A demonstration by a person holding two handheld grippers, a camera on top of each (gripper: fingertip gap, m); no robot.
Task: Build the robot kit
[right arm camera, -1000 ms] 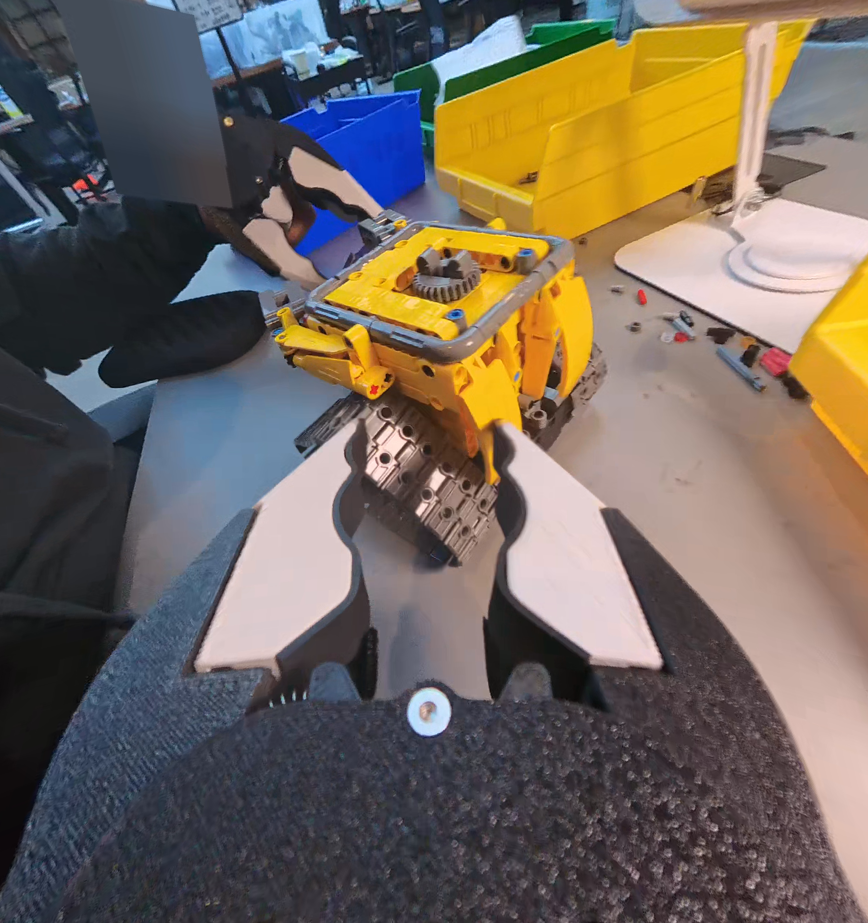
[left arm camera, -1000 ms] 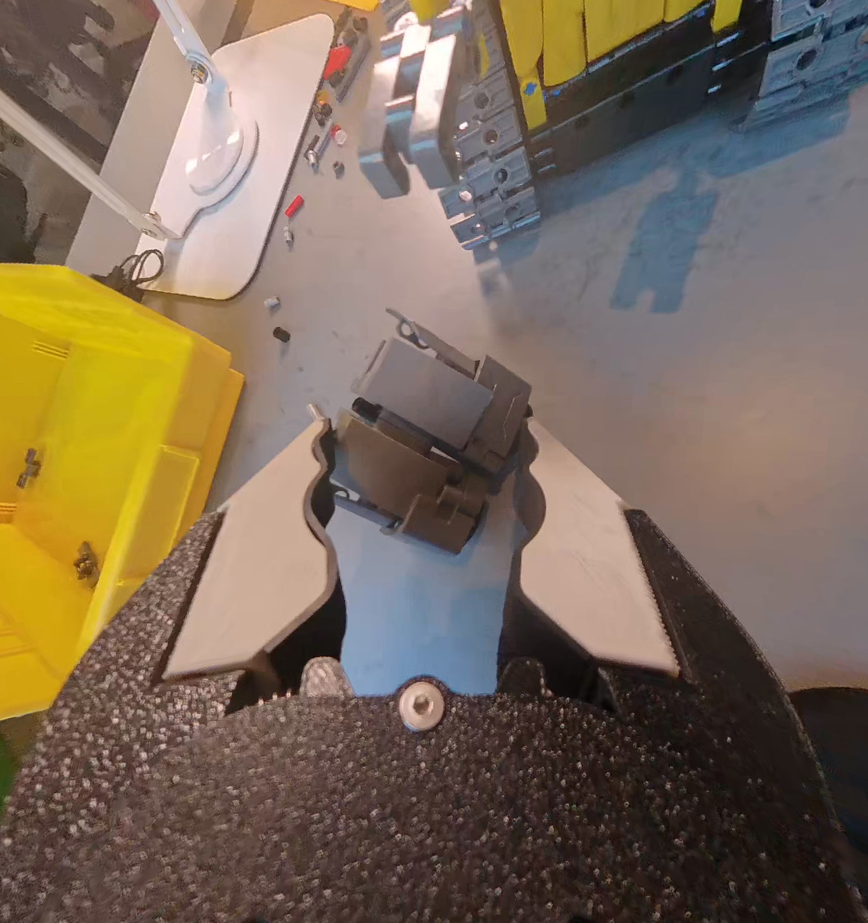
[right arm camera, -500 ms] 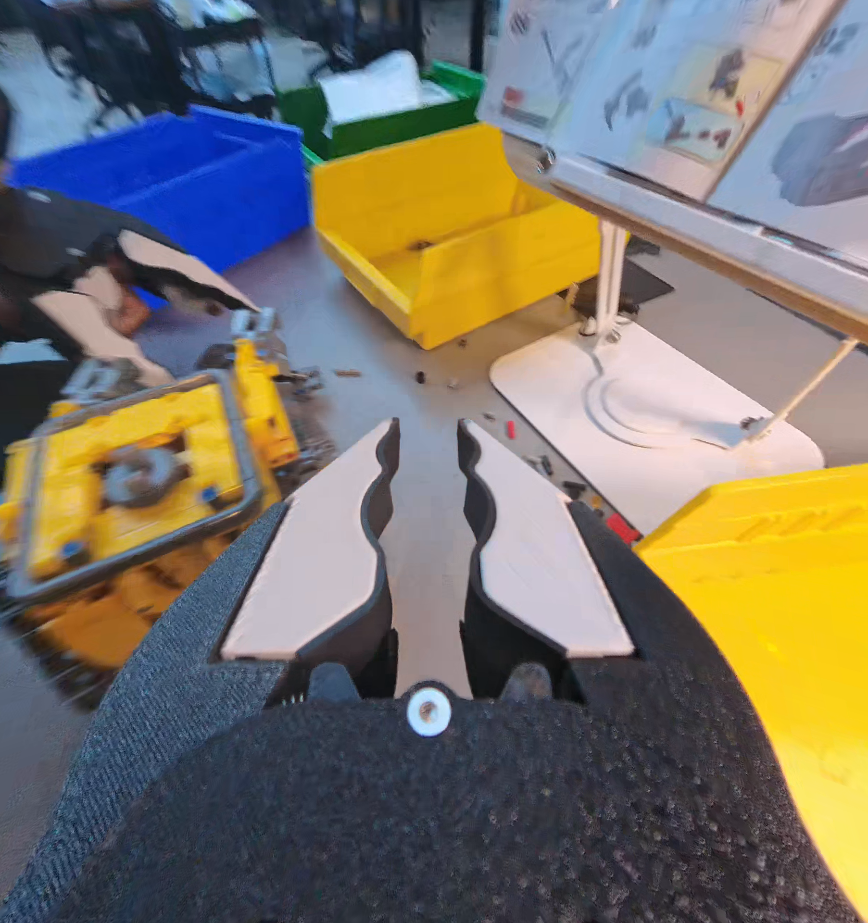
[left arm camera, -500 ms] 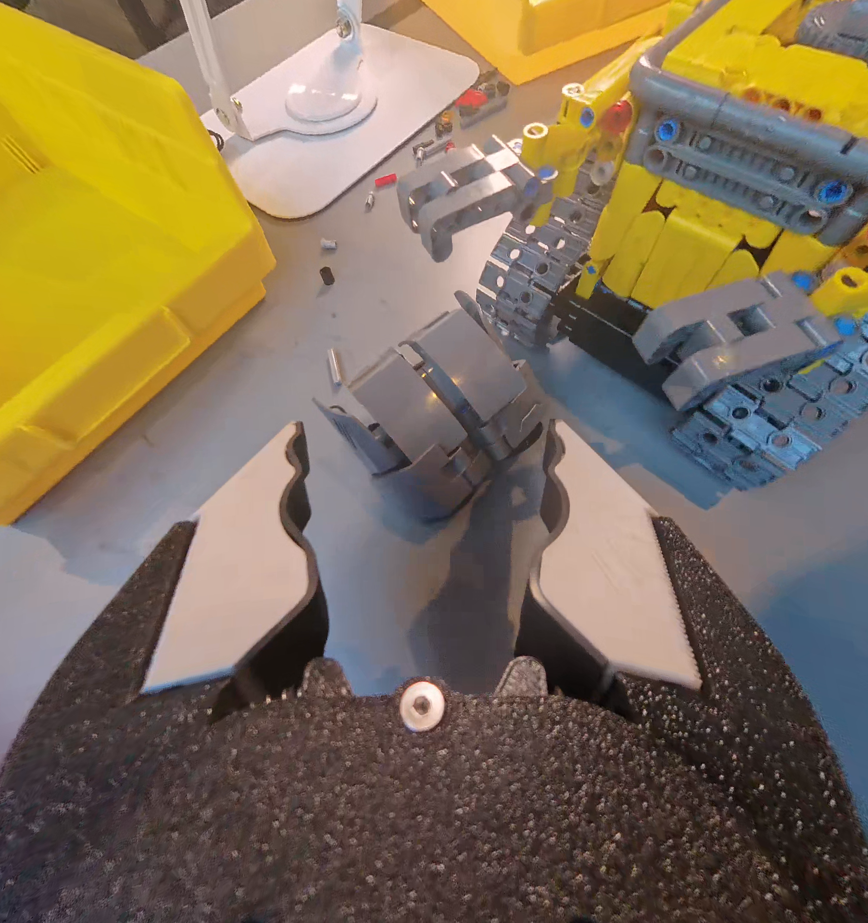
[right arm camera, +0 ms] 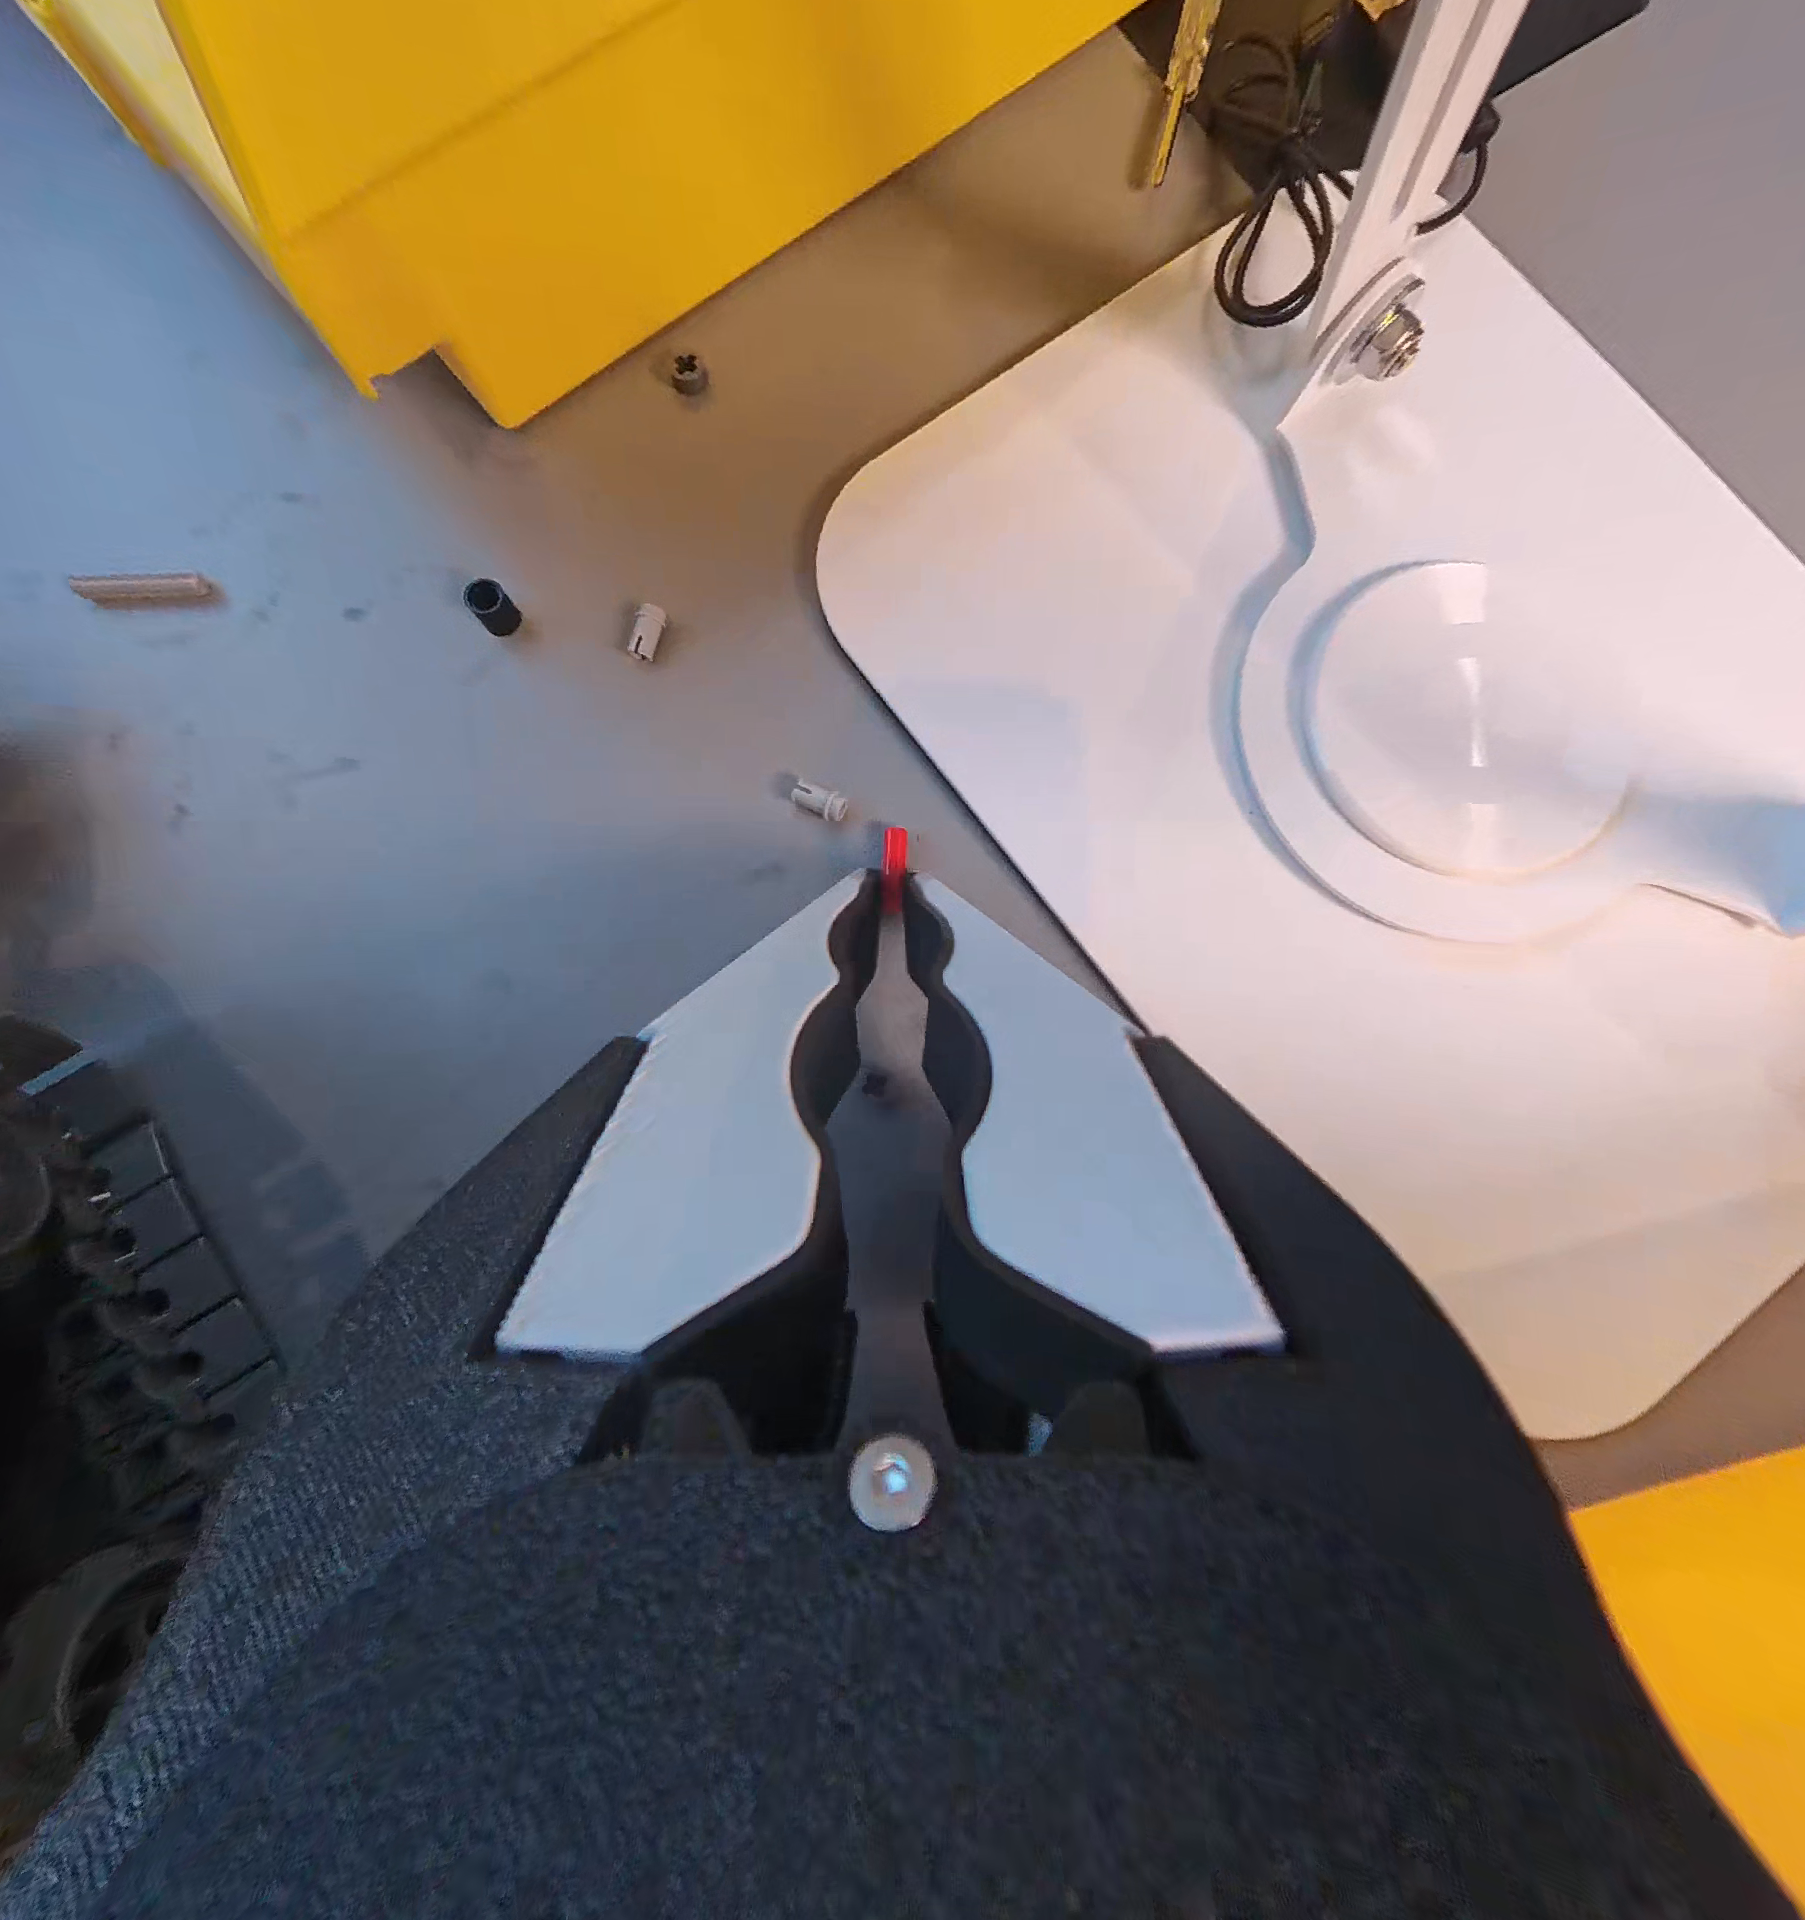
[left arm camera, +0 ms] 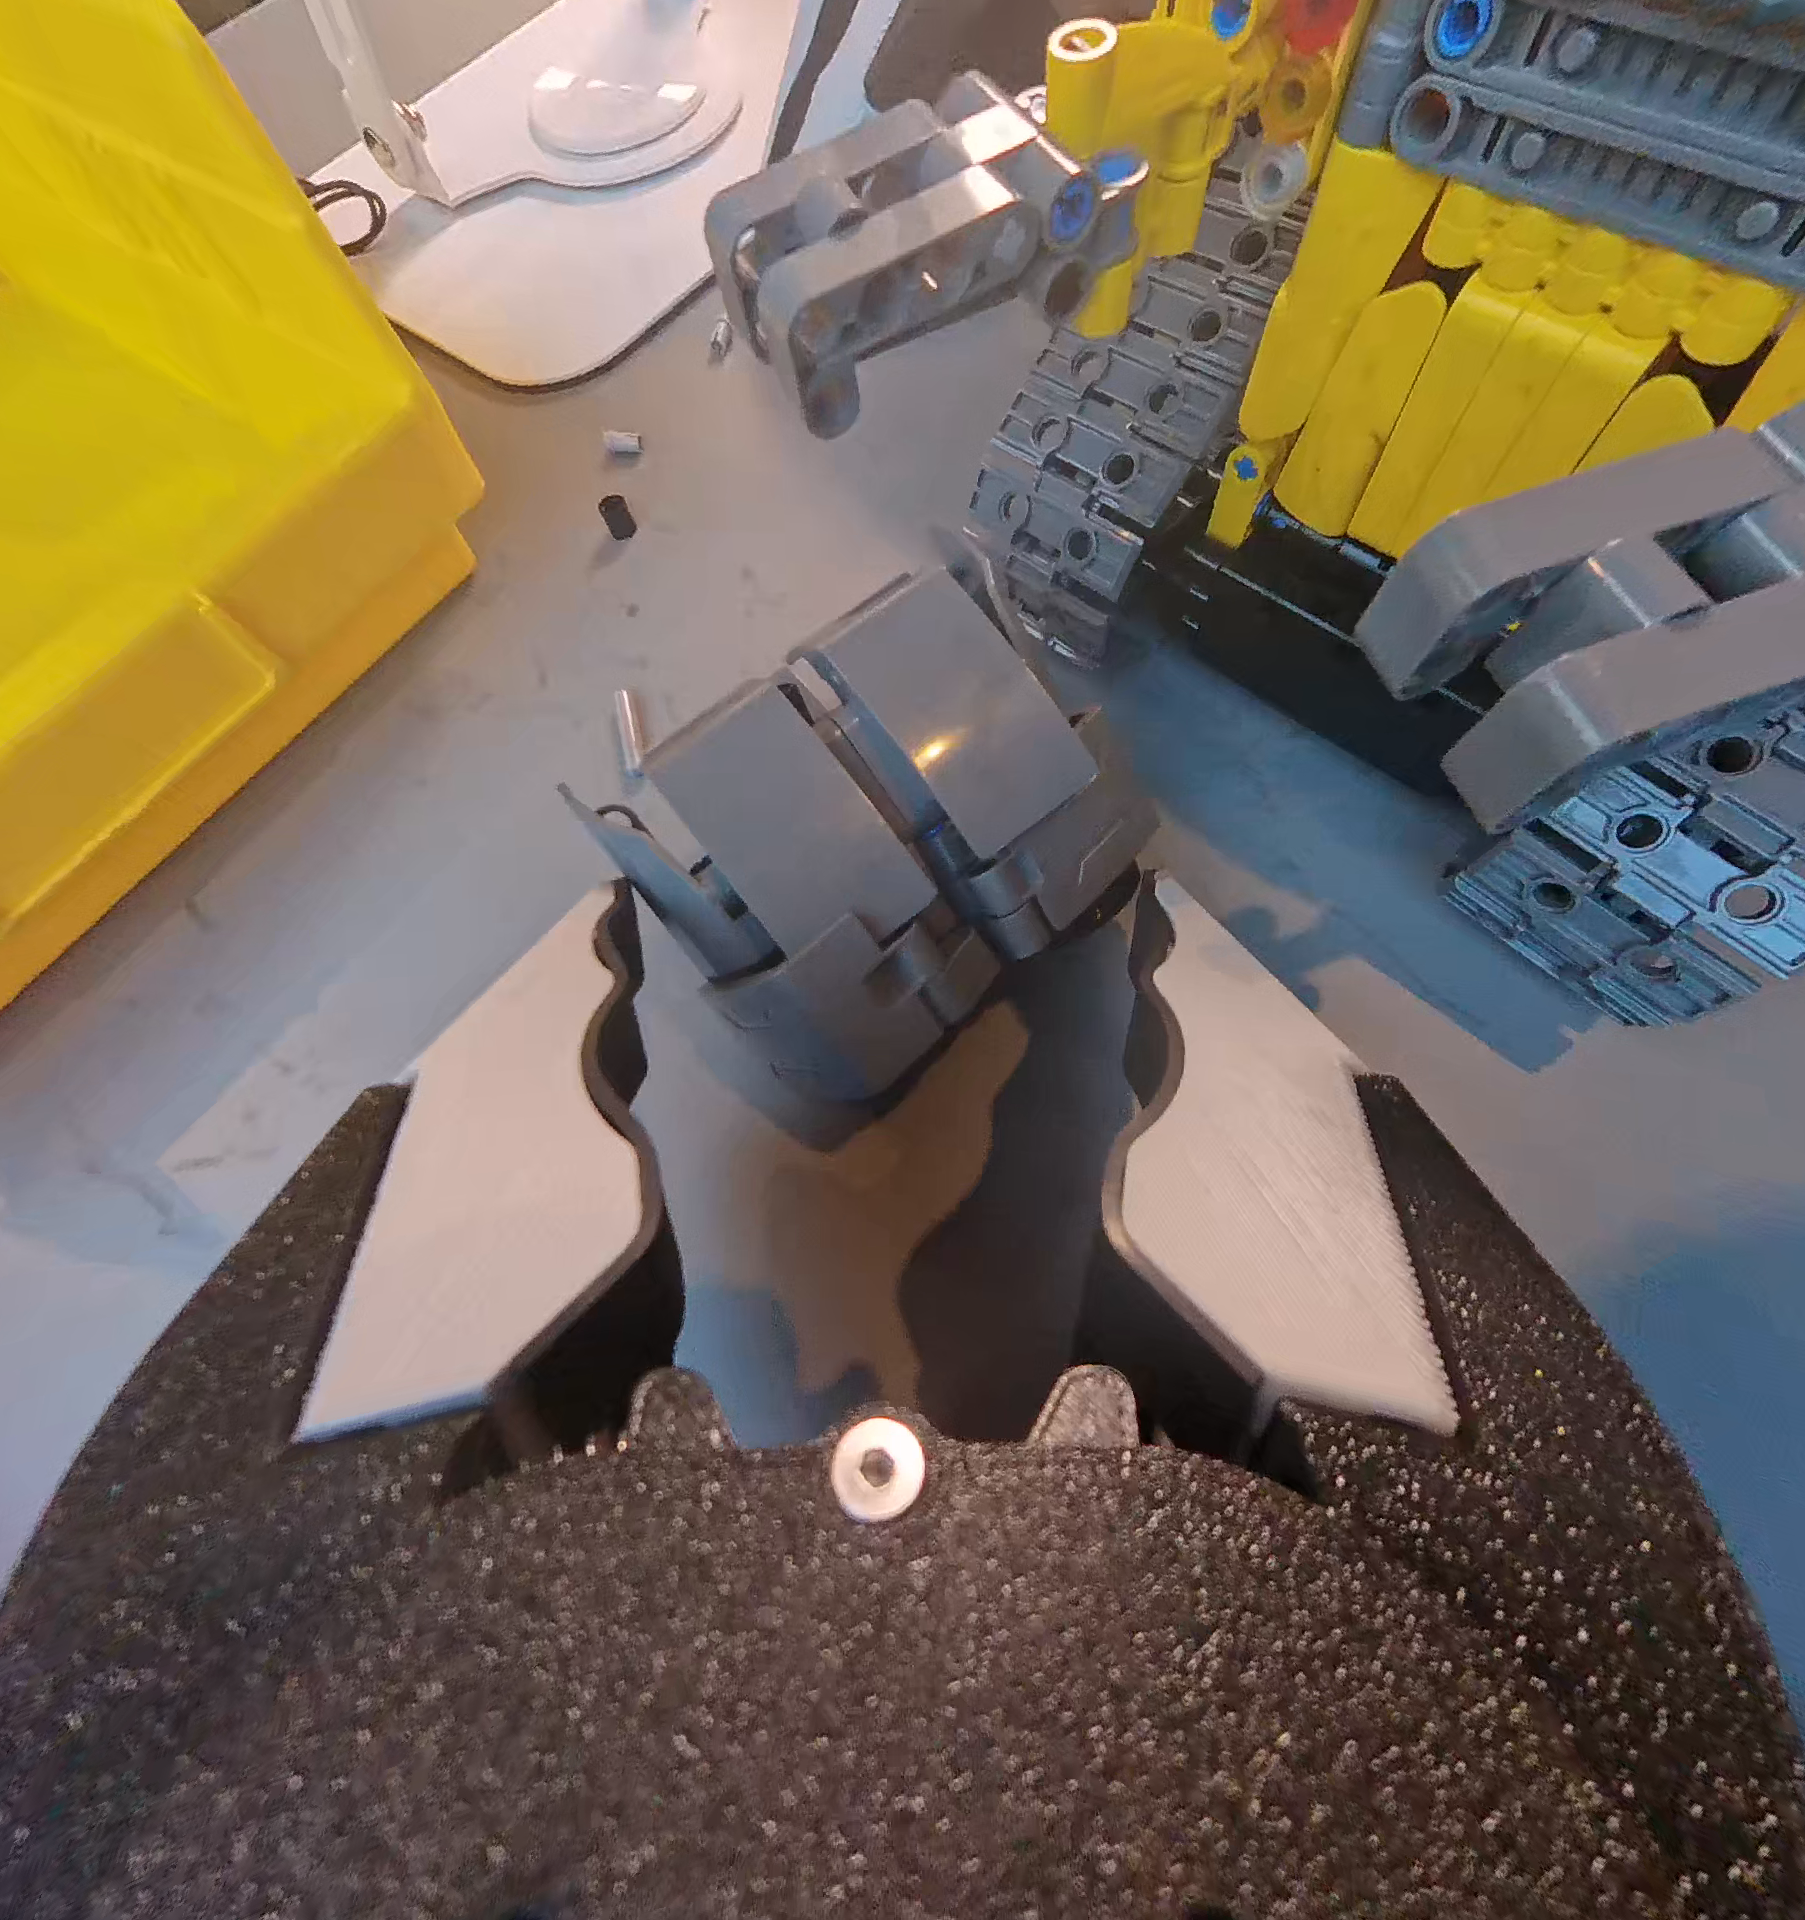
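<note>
Left gripper body: black, with a rough grainy surface like foam, wide and rounded.
Left fingers: two flat light grey plates with fine printed lines; inner edges are black and wavy.
Left screw: one silver screw with a hex hole, in the middle.
Right gripper body: dark grey-black, same rounded shape.
Right fingers: pale grey plates, black wavy inner edges.
Right screw: one silver screw, in the middle.

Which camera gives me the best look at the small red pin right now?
The right wrist view. The red pin sits right at the tips of the right gripper, whose jaws are nearly closed around it, beside the white stand base. The left wrist view does not show the pin at all.
</note>
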